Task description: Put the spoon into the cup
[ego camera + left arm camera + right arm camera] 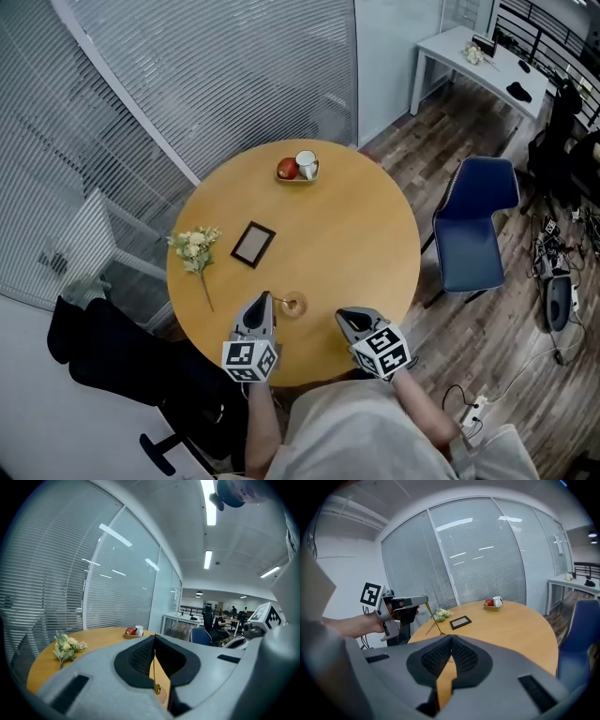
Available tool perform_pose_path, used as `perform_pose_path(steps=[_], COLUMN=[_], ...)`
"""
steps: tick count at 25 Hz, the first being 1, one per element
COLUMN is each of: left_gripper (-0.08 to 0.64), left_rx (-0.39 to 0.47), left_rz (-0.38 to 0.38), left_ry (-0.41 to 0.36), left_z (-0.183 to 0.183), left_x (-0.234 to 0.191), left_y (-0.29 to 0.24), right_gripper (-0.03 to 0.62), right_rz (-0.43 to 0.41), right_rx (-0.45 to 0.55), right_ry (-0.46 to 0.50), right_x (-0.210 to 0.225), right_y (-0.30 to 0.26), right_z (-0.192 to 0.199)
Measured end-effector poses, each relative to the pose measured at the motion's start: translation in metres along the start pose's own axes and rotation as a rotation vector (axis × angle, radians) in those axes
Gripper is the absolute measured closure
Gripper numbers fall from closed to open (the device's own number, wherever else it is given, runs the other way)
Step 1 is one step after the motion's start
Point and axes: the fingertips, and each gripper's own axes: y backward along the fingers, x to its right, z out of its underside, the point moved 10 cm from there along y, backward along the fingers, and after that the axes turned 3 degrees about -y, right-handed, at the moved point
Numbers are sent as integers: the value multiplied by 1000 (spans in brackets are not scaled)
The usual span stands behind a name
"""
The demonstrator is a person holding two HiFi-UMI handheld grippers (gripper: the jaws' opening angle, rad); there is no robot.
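Spoon (434,618): gold and thin, pinched by its handle end in the left gripper (263,298), jaws clenched on it. In the left gripper view the stem runs down between the closed pads with the bowl end lowest. The right gripper view shows it hanging from the jaw tips, tilted and well off upright, bowl toward the table (356,234). Cannot tell if the bowl touches the wood.

Key relation: the cup (306,161), white, lies straight ahead of the left gripper, well apart, on the far side of the round table. It stands upright in a small dish (300,180), just beside a red apple (287,169). The spoon's long axis already points bowl-down, so my read is that the coming move is mostly a forward carry across the table and then a lowering into the cup mouth.

A flower bunch (194,248) and a dark frame (253,244) lie left of that line, probably not in the way.

Right gripper (343,317): jaws together with nothing between them, hovering at the near table edge. It is about as far from the cup as the left one, but it carries nothing, so the left gripper is the working one.
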Motion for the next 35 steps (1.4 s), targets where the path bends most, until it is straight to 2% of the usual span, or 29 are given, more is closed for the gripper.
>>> perform_pose_path(steps=[12,16,23,35], left_gripper=[551,551,551,551], left_rx=[-80,-105,-124,-139], left_rz=[50,46,45,58], left_ry=[-20,-23,32,67], left_z=[34,45,66,75], left_x=[-1,-1,-6,-8], left_y=[-25,-29,-35,-39], right_gripper=[594,595,595,594], right_rz=[12,8,6,21], right_rx=[5,2,3,3], right_ry=[-5,2,14,-3], right_x=[4,5,6,8], right_y=[5,5,4,7], right_z=[1,1,-2,1])
